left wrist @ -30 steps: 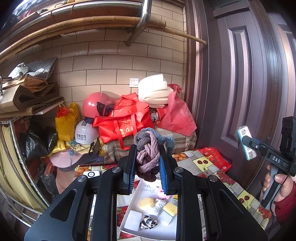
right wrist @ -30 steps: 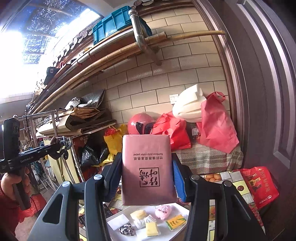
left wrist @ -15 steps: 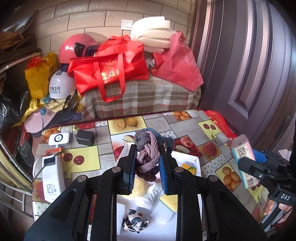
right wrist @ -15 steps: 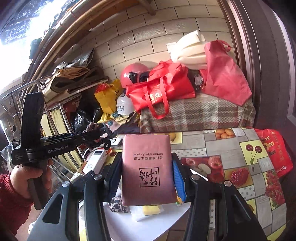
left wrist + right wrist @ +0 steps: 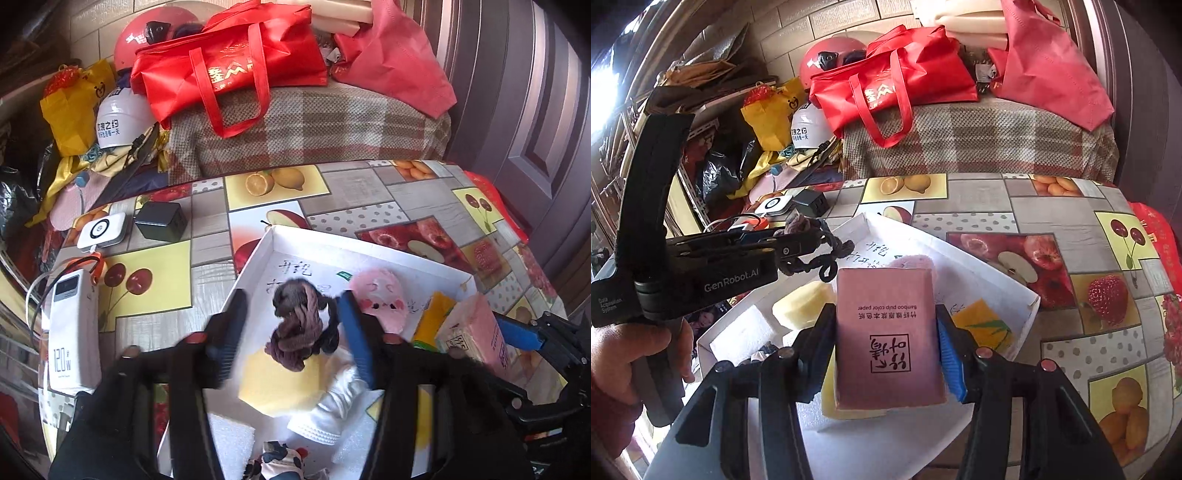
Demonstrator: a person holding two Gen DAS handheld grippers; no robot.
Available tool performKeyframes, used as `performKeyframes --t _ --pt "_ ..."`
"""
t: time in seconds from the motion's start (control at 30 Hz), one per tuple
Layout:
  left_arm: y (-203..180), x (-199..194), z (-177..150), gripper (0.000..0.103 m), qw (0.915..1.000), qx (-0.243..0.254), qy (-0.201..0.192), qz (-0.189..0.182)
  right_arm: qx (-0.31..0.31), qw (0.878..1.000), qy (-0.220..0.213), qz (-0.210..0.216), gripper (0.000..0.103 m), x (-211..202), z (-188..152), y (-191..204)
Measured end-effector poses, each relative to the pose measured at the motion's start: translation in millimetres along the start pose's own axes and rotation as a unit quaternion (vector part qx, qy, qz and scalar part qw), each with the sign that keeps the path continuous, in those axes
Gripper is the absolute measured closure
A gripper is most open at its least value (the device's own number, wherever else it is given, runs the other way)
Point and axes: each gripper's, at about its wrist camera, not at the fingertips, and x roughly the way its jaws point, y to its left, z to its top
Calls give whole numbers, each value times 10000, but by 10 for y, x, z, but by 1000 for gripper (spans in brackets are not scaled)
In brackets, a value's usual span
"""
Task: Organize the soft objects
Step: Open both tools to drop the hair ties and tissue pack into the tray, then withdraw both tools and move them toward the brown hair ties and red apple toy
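Observation:
My left gripper point(image 5: 291, 332) has its jaws spread apart over the white tray point(image 5: 354, 247); a knotted purple-grey yarn bundle point(image 5: 297, 332) hangs loose between them above a yellow sponge point(image 5: 280, 384). The bundle also shows in the right wrist view point(image 5: 809, 240). My right gripper point(image 5: 886, 339) is shut on a pink tissue pack point(image 5: 888, 339), held over the tray point(image 5: 997, 291); the pack shows in the left wrist view point(image 5: 476, 332). A pink plush point(image 5: 378, 299), white cloth point(image 5: 332, 410) and a patterned item point(image 5: 277, 465) lie in the tray.
The tray sits on a fruit-print tablecloth point(image 5: 369, 184). A white power bank point(image 5: 72, 328), a wireless charger point(image 5: 103, 230) and a black adapter point(image 5: 160, 221) lie at left. Red bags point(image 5: 229, 62), helmets and a plaid-covered block stand behind.
Both grippers have come down from wall height to just over the tray. The left jaws have opened and the yarn bundle is no longer pinched. The right stays shut on the tissue pack.

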Motion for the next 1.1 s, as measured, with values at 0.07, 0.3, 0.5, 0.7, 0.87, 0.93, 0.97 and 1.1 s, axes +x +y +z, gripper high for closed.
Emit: performKeyframes --t 0.07,0.3,0.5,0.7,0.87,0.93,0.97,1.1 --pt "17 12 -7 0 9998 -5 -61 187 -57 10000 36 -57 11 47 -17 12" --pt "28 16 -52 0 9996 -14 -22 287 -304 9992 54 -270 0 45 -81 103" --pt "-35 -299 -65 0 9990 -193 -363 174 -326 9987 -50 -389 0 -139 -110 123" --pt "-123 -707 -143 0 9969 -296 -723 -107 -134 9982 -208 -545 0 -410 -117 74" --pt "-153 -980 -151 0 9958 -301 -850 -173 -56 9972 -363 -657 0 -667 -132 54" --pt "-148 -1088 -164 0 9953 -348 -878 -227 -38 9965 -457 -703 0 -792 -138 47" --pt "-144 -1143 -177 0 9949 -395 -884 -267 -34 9959 -514 -740 0 -862 -143 46" --pt "-146 -1363 -245 0 9938 -492 -936 -338 -6 9934 -788 -836 0 -1166 -133 37"
